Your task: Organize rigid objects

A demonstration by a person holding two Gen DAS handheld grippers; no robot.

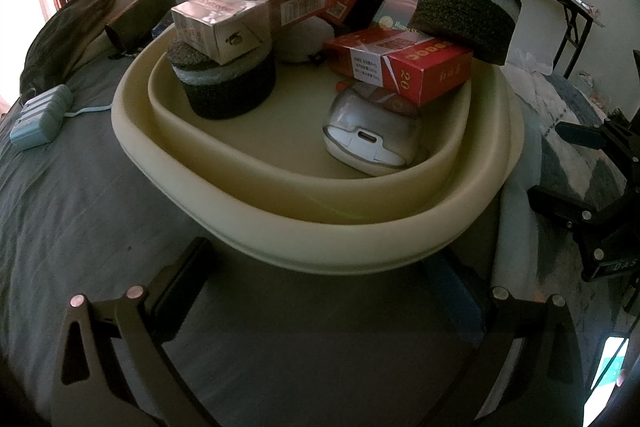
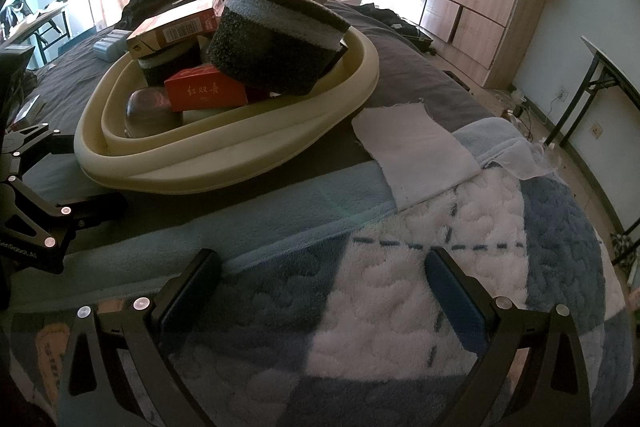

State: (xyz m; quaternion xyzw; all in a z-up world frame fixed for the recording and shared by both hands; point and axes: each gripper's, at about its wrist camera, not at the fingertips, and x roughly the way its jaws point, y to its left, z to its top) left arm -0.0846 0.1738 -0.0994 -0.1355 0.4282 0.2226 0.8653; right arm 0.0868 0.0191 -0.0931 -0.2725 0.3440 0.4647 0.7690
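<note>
Cream basin (image 1: 280, 227) on grey bedding (image 1: 80, 207), piled with red carton (image 1: 424, 75), long box (image 1: 256, 7), two dark foam rounds (image 1: 468, 15), clear-shelled device (image 1: 372, 131), left gripper (image 1: 320, 291) spread empty before its rim, right gripper (image 2: 324, 291) agape over patterned blanket (image 2: 400, 287), white cloth (image 2: 412, 147) beside basin.

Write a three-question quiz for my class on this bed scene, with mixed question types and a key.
1. True or false: the left gripper holds a box.
2. What lies under the red box in the basin? A) a white case B) a cup C) a shoe
3. Fill in: beside the basin, towards the right gripper, lies a white ____.

Key: 1 false; 2 A; 3 cloth.
</note>
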